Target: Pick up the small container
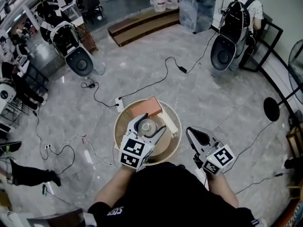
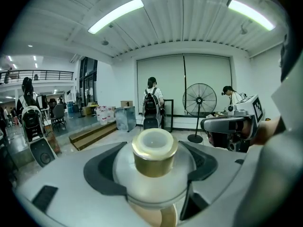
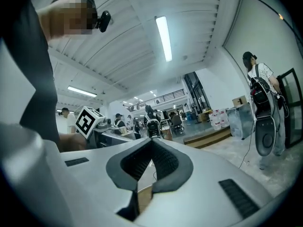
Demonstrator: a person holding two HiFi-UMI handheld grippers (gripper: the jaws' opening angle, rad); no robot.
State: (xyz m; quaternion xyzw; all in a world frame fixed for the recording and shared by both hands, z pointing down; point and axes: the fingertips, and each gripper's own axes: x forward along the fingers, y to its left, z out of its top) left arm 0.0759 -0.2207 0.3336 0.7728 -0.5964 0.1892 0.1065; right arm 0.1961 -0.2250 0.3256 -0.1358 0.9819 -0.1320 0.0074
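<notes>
The left hand-held gripper (image 1: 151,124) pinches the small container (image 2: 154,157), a round jar with a gold cap, above the round desk (image 1: 177,143). The right hand-held gripper (image 1: 191,132) is pressed together, holding nothing. The smooth jar could slip and drop if the squeeze gets weak.

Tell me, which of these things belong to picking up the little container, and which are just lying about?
Part of the job: small container, clamped in the left hand-held gripper; round table below it.
Just lying about: brown box and pale block on that table; right hand-held gripper, shut and empty; floor cables; standing fan.
</notes>
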